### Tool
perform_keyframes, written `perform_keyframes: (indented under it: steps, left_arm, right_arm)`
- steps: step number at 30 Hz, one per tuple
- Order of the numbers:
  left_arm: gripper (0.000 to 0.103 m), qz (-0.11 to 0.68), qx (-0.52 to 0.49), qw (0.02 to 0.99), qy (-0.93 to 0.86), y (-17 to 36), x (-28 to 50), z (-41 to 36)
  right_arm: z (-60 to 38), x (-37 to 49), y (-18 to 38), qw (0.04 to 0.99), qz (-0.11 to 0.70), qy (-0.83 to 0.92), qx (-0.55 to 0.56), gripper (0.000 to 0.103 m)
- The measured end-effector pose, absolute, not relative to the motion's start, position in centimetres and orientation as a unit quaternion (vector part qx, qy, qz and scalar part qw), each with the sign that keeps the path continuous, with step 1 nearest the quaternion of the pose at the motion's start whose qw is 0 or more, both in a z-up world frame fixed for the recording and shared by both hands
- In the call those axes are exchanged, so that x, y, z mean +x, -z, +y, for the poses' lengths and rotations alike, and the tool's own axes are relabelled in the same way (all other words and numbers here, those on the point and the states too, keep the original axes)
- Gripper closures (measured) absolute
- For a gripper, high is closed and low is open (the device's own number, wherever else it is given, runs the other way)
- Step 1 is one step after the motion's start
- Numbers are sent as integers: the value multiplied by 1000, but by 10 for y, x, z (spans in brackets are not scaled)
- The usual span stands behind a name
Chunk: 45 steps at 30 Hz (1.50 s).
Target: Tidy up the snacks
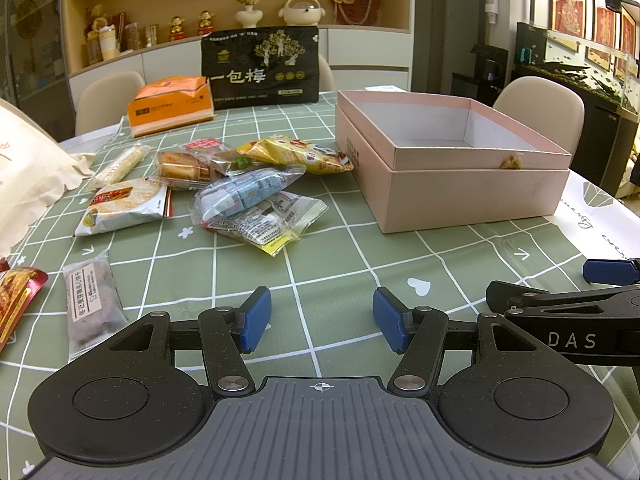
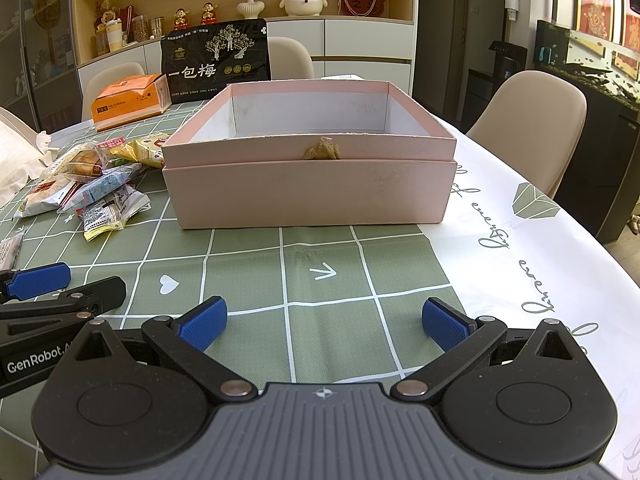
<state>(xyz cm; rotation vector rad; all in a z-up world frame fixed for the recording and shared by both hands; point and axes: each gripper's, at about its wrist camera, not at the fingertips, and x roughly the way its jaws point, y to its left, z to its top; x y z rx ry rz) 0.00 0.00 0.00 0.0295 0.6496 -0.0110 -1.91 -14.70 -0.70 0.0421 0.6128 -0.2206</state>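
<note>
Spread fingers point(image 2: 204, 326) face pink box point(image 2: 308, 192), snacks point(image 2: 100, 196) outside.

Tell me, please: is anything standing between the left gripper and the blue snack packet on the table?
Nothing visible does. The left gripper is open over bare tablecloth, and only cloth lies between it and the blue snack packet, which rests on other snacks.

Wrapped snacks point(image 1: 224, 188) heaped on table, pink box point(image 1: 452, 160) open
</note>
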Motion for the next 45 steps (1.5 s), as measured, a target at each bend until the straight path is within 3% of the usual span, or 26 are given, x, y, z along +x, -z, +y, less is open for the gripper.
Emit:
perform_keyframes:
  steps: [40,45]
  left_arm:
    - [38,327,16,945,6,-3,3,5]
    - [41,344,-5,939,3,-27,-19,21]
  right_arm:
    - [-148,-19,9,947,301,106,20,0]
    - [-150,-15,1,937,344,68,8,0]
